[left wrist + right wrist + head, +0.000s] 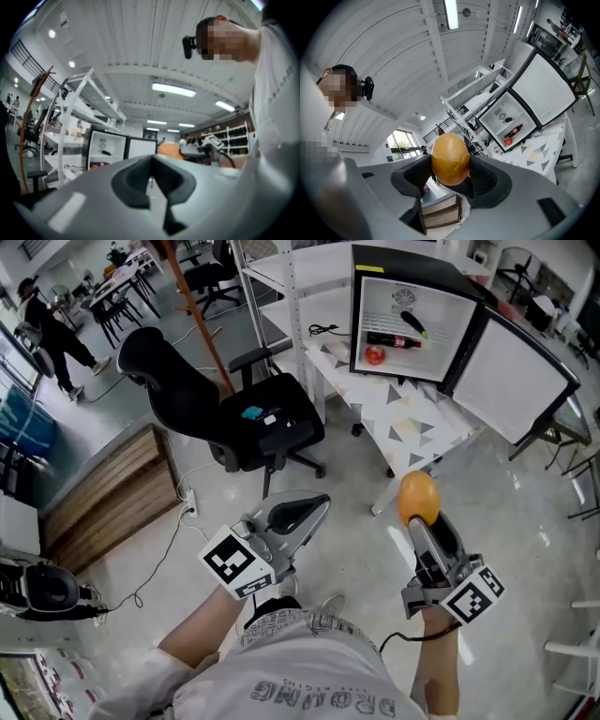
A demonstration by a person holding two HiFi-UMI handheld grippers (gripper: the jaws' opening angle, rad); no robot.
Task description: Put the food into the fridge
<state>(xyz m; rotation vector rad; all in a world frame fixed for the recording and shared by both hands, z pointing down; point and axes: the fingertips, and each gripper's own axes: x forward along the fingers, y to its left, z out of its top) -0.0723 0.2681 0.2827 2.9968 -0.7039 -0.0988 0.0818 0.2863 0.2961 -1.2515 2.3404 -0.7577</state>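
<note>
Right tongs (418, 518) grip orange food (418, 496), left tongs (322, 503) pinched together, over glossy floor (511, 517) near open fridge (452, 326).

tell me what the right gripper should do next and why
Probably carry the round orange food in the right gripper forward to the open fridge: the jaws are clamped on it, the door stands open, and the fridge is some way ahead.
</note>
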